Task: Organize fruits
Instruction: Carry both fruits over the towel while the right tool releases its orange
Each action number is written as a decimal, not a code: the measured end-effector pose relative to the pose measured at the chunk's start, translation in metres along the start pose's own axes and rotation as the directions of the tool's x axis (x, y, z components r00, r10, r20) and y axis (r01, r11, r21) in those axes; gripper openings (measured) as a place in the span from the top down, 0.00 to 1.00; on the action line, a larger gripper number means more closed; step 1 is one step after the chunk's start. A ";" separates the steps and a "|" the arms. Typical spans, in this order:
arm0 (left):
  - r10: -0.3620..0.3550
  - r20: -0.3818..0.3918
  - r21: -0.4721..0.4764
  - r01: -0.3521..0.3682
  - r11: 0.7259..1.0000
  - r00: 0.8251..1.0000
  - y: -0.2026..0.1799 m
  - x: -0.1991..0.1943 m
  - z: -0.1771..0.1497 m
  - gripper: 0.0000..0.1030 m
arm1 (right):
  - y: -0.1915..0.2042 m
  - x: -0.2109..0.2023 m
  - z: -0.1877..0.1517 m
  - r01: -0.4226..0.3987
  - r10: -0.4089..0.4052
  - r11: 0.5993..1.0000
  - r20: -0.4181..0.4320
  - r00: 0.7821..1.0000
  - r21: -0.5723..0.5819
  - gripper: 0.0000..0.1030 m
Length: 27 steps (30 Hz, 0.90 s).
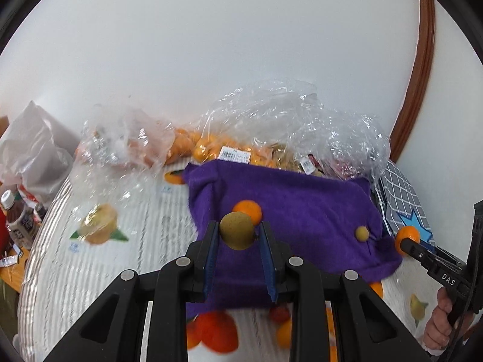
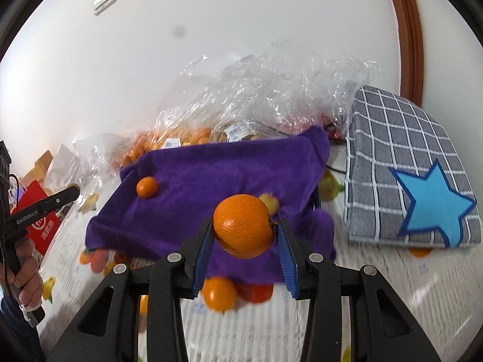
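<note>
My left gripper (image 1: 237, 230) is shut on a brownish-green round fruit (image 1: 237, 230), held above the purple towel (image 1: 302, 211). A small orange (image 1: 249, 209) and a small green fruit (image 1: 361, 233) lie on that towel. My right gripper (image 2: 244, 226) is shut on a large orange (image 2: 244, 226) above the towel's (image 2: 211, 181) near edge; it also shows at the right of the left wrist view (image 1: 407, 238). In the right wrist view a small orange (image 2: 147, 187) lies on the towel, a yellowish fruit (image 2: 270, 202) sits behind the held orange, and another orange (image 2: 219, 293) lies on the tablecloth below.
Clear plastic bags of oranges (image 1: 211, 144) and other fruit (image 2: 256, 96) stand behind the towel by the wall. A grey checked cloth with a blue star (image 2: 407, 166) lies at the right. Bottles (image 1: 18, 220) and a white bag (image 1: 33, 147) are at the left. The tablecloth (image 1: 151, 226) has printed fruit.
</note>
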State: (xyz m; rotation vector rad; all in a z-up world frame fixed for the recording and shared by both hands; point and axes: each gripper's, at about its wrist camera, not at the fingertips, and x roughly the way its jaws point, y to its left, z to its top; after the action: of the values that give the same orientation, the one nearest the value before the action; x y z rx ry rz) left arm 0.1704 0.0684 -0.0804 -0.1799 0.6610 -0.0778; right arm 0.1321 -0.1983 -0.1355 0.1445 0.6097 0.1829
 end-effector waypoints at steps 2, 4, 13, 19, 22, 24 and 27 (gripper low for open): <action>-0.004 0.000 0.005 0.004 1.000 1.000 -0.006 0.011 0.004 0.75 | 0.000 0.006 0.009 0.000 0.000 1.000 0.003 1.000 -0.007 0.60; -0.009 -0.001 0.010 0.009 1.000 1.000 -0.012 0.024 0.004 0.75 | 0.000 0.013 0.017 0.004 -0.003 1.000 0.013 1.000 -0.016 0.60; -0.028 -0.051 -0.035 0.027 0.999 0.998 -0.011 0.071 -0.015 0.75 | -0.015 0.045 0.012 0.015 -0.015 1.000 -0.036 0.999 -0.002 0.60; -0.022 -0.068 -0.038 0.020 0.999 0.997 -0.008 0.080 -0.025 0.75 | -0.020 0.057 0.004 -0.002 0.003 1.000 -0.074 0.997 0.009 0.60; -0.024 -0.052 -0.061 0.021 0.998 0.998 -0.006 0.081 -0.027 0.75 | -0.015 0.061 0.001 0.005 -0.006 1.000 -0.077 0.997 -0.018 0.60; -0.033 -0.049 -0.074 0.030 0.997 0.998 -0.003 0.080 -0.027 0.75 | -0.013 0.065 -0.001 0.007 -0.010 1.000 -0.085 0.996 -0.029 0.60; -0.026 -0.064 -0.093 0.020 0.996 0.998 0.001 0.083 -0.027 0.75 | -0.013 0.070 -0.003 0.008 -0.011 0.999 -0.102 0.995 -0.031 0.60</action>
State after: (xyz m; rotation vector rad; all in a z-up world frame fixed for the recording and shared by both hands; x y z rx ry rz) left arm 0.2192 0.0550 -0.1515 -0.2746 0.7277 -0.0759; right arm 0.1886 -0.1956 -0.1788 0.1032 0.7092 0.1913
